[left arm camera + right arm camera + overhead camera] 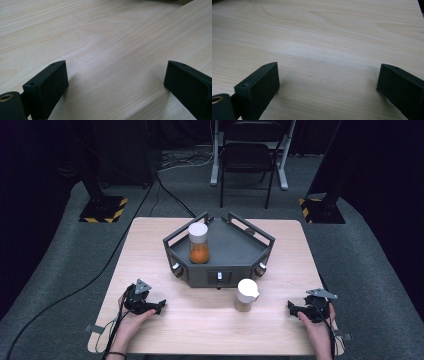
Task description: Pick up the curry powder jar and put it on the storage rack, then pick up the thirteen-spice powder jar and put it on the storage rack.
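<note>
Both grippers parked on the bench, jaws wide and empty; work not yet begun.

Landmark: grey tray, mid-bench. Jar with orange contents stands upright inside the tray, left part; small white-lidded jar stands on the bench just in front of the tray, right of its centre. Left gripper rests at the near left of the tray, right gripper at the near right, each well apart from either jar. Likely first move is toward the small jar, nearer the right gripper: approach level, jaws straddling the body below the lid, close gently so it stays upright, keep clear of the tray's front knobs. Bench is pale wood grain, bare and matt. Room dark; grey carpet, black chair beyond the tray, hazard-striped stand bases at either side, cables on the floor.
</note>
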Available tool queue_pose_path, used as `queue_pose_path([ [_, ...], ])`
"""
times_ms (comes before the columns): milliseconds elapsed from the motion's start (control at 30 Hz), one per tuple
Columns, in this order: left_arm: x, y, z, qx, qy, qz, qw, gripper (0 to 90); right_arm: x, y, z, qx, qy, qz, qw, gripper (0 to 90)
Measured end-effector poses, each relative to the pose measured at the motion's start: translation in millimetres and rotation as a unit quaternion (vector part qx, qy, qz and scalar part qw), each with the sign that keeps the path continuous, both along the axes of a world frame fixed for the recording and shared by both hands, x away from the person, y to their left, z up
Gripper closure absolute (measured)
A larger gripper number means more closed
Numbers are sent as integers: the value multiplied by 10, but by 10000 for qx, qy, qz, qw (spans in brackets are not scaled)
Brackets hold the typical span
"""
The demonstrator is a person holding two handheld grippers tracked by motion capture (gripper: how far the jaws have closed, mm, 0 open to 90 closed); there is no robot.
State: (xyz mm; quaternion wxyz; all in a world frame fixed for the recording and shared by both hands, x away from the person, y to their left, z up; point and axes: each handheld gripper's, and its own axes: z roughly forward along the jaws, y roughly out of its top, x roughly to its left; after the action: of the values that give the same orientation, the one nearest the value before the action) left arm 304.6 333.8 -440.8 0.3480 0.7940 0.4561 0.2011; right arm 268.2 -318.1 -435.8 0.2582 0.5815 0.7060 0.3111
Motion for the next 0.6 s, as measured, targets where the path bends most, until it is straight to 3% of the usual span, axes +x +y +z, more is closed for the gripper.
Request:
queue_pose_path([
  [600, 3, 2, 1, -4, 7, -3, 10000, 50, -8, 7, -2, 13, -26, -31, 10000, 57],
])
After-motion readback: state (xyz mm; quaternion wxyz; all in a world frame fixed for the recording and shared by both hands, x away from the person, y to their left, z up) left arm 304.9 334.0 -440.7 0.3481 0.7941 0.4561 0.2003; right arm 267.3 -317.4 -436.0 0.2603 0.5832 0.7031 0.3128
